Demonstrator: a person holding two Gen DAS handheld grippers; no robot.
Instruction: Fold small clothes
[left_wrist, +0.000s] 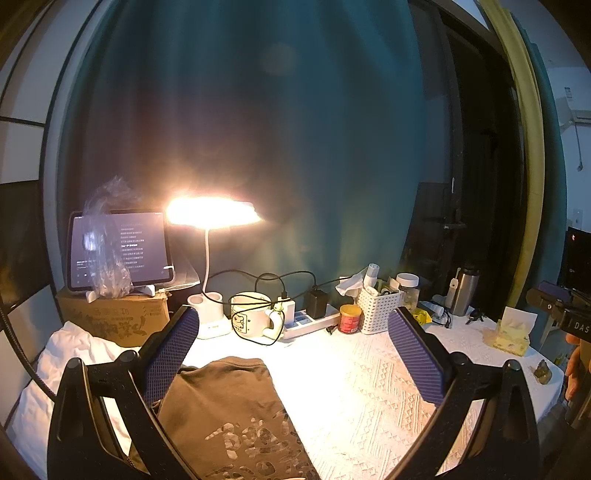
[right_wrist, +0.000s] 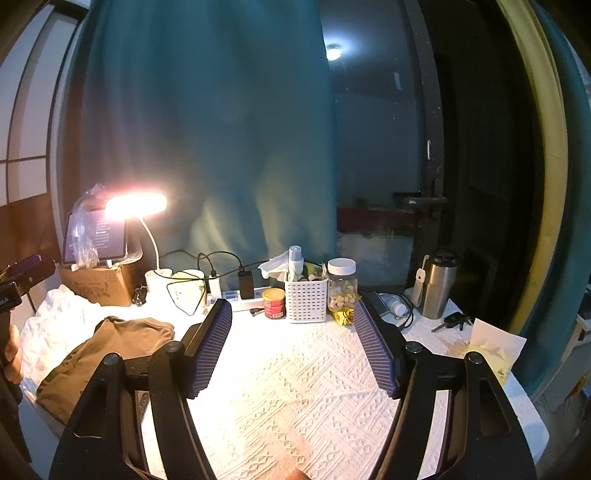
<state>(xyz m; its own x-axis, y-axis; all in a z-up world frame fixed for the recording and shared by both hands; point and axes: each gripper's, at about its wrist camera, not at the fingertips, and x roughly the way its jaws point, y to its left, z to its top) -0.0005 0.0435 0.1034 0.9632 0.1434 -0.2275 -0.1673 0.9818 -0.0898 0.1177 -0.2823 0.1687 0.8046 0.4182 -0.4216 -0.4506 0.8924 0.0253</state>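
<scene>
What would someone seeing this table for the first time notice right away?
The lit desk lamp glaring at the back left catches the eye first, beside a tablet propped on a cardboard box. Next comes the brown garment lying on the left of the white textured tablecloth, by a heap of white cloth. Both the left tool and the right tool are open and hold nothing.

Lit desk lamp (left_wrist: 214, 214) before teal curtain (left_wrist: 258, 110).
</scene>
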